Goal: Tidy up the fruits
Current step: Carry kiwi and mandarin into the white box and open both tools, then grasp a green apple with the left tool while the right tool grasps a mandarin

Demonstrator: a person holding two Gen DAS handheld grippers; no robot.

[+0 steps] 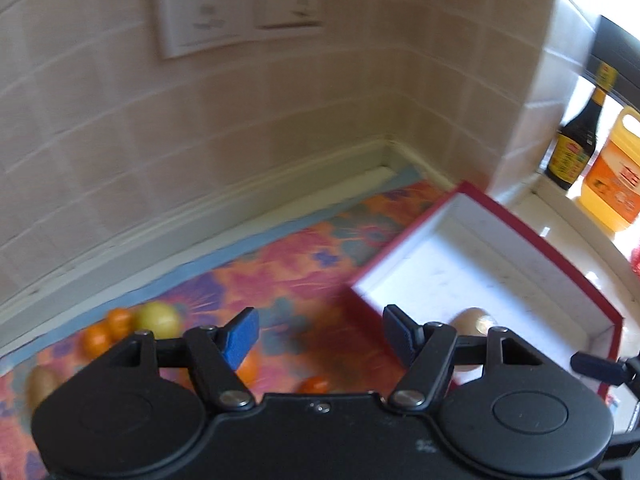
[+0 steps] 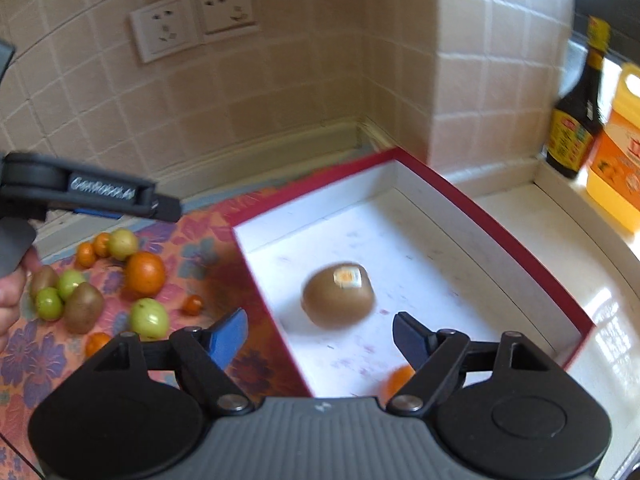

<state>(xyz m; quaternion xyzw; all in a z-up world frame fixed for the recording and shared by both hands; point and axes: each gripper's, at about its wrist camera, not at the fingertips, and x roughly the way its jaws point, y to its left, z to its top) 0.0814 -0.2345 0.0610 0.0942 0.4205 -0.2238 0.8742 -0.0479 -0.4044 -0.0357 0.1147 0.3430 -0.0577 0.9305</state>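
Right gripper [image 2: 320, 334] fingers spread wide, empty, above red box [image 2: 500, 236]; kiwi [image 2: 338, 296] lying loose on box floor, orange [image 2: 396, 380] beside it near front. Left gripper [image 1: 318, 334] fingers wide, empty, over floral mat [image 1: 304, 248]. Remaining fruits clustered on mat left of box: large orange [image 2: 145, 273], green tomatoes [image 2: 149, 318], kiwis. Box wall stands between pile and box floor. Soy sauce bottle [image 2: 576, 120], oil jug [image 2: 618, 152] well apart, right.

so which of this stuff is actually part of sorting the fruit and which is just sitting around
Part of the job:
- red box, white inside
- kiwi with a sticker and an orange, both in the box
- loose fruit on the floral mat: large orange, green fruits, kiwis, small oranges

Just lying about:
- dark sauce bottle
- yellow jug
- wall sockets
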